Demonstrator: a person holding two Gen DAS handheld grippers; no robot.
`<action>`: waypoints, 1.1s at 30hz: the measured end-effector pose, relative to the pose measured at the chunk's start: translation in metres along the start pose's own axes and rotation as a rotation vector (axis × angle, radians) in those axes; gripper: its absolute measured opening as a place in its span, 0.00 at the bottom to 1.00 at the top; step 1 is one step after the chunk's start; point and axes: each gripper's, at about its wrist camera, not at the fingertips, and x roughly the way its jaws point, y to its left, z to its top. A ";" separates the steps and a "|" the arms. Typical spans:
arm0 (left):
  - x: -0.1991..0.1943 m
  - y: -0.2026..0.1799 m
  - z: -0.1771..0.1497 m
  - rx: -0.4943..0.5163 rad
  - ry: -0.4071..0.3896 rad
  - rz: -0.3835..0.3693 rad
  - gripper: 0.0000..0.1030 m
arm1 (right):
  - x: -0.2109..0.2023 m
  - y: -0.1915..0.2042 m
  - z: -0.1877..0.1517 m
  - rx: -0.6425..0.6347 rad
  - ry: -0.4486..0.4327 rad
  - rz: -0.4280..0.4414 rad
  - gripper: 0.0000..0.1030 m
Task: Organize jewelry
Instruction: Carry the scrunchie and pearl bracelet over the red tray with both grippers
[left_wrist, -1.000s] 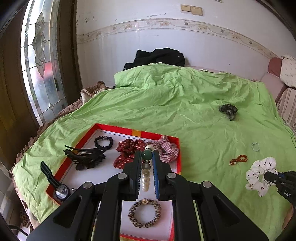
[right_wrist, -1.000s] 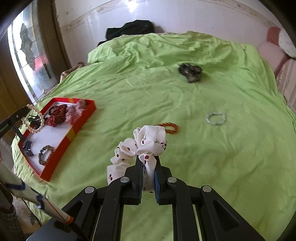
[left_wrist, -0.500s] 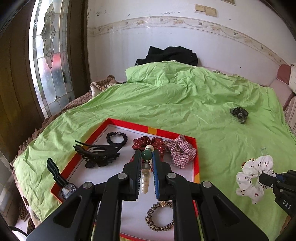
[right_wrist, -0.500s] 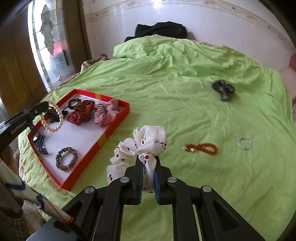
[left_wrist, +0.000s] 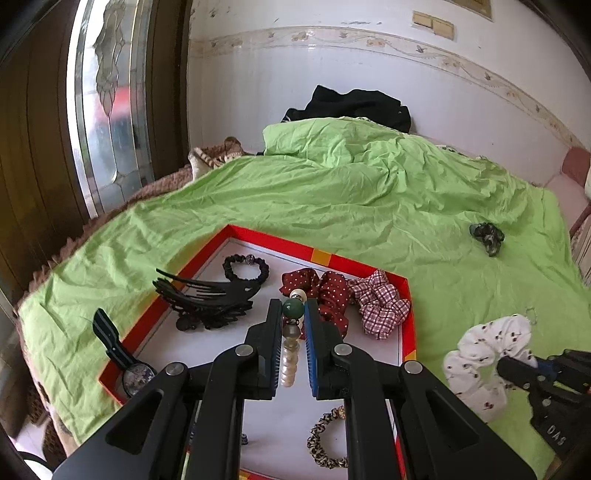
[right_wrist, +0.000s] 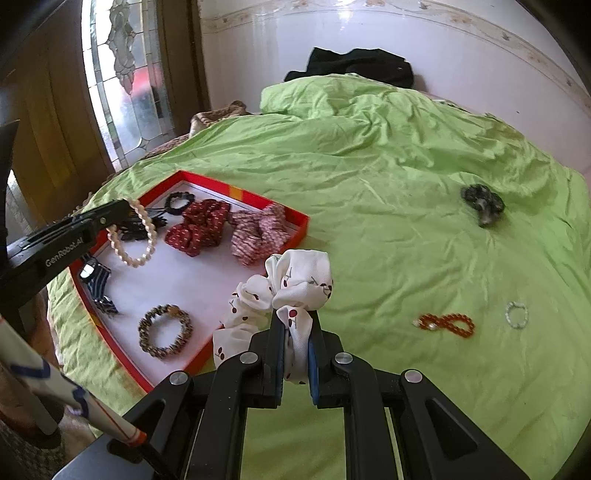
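My left gripper (left_wrist: 293, 314) is shut on a pearl bracelet (left_wrist: 289, 363) with a green bead, held above the red-rimmed tray (left_wrist: 369, 264); the bracelet also shows in the right wrist view (right_wrist: 138, 236). My right gripper (right_wrist: 295, 325) is shut on a white cherry-print scrunchie (right_wrist: 295, 280), held above the green bedspread beside the tray's right rim (right_wrist: 295, 221). The scrunchie also shows in the left wrist view (left_wrist: 480, 354). The tray holds a black claw clip (left_wrist: 207, 299), a black hair tie (left_wrist: 245, 267), a dark red scrunchie (left_wrist: 325, 291), a checked scrunchie (left_wrist: 380, 304) and a leopard bracelet (left_wrist: 327, 441).
On the bedspread lie a dark scrunchie (right_wrist: 482, 203), a red bead bracelet (right_wrist: 447, 323) and a clear bead ring (right_wrist: 517, 314). A black clip with a round end (left_wrist: 122, 354) rests on the tray's left rim. Black clothing (left_wrist: 351, 105) lies against the far wall.
Both grippers have moved left toward the tray with their loads. The white scrunchie now hangs at the tray's right rim, and the pearl bracelet sits further over the tray.
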 end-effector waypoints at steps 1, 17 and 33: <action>0.001 0.005 0.001 -0.019 0.003 -0.009 0.11 | 0.001 0.004 0.002 -0.006 -0.003 0.004 0.11; 0.024 0.064 0.002 -0.250 0.086 -0.158 0.11 | 0.045 0.042 0.020 -0.015 0.026 0.113 0.11; 0.051 0.080 -0.008 -0.195 0.184 0.181 0.11 | 0.085 0.071 0.020 -0.043 0.095 0.164 0.11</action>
